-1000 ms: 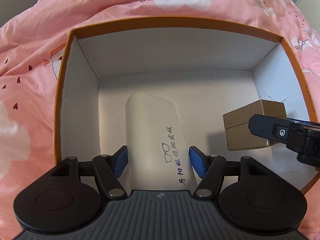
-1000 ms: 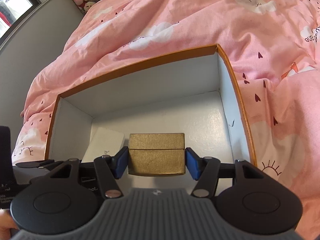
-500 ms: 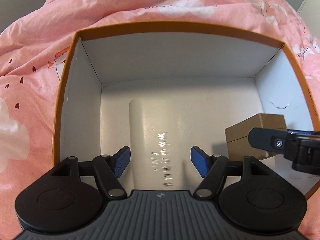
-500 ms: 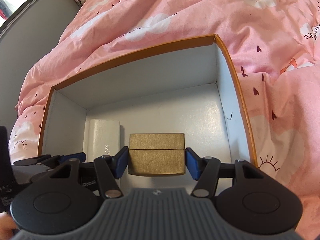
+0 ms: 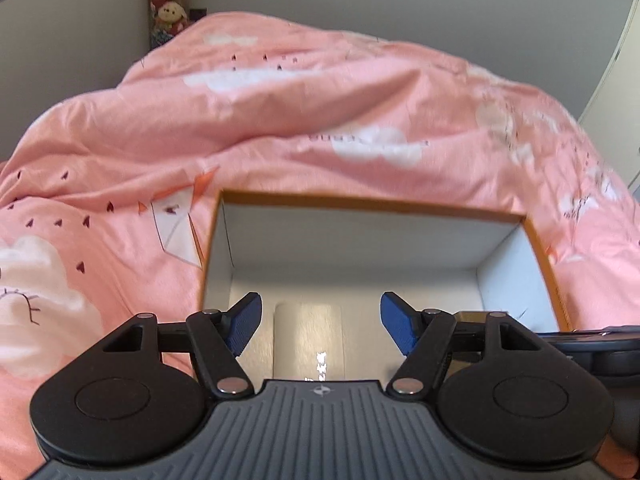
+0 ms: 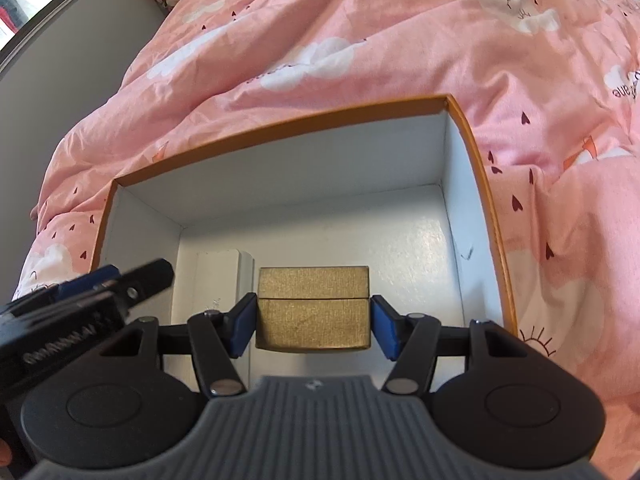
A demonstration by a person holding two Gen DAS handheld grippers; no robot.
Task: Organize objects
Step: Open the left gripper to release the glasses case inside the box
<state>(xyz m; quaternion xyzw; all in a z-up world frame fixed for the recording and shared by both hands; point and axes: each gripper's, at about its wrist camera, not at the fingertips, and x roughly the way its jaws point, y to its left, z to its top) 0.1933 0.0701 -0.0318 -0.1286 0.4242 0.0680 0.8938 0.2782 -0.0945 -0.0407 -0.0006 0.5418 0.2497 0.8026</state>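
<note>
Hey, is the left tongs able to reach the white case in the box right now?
Probably yes. The left tongs, closing with nothing between them, hang directly over the white case, nothing covering it; the gold box sits beside it.

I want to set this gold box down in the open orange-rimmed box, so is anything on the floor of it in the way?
Nothing visible blocks it. The gold box sits between the right gripper pads over bare white floor of the orange-rimmed box. The white case lies to its left, and the left gripper, nothing between its jaws, is beyond that.
</note>
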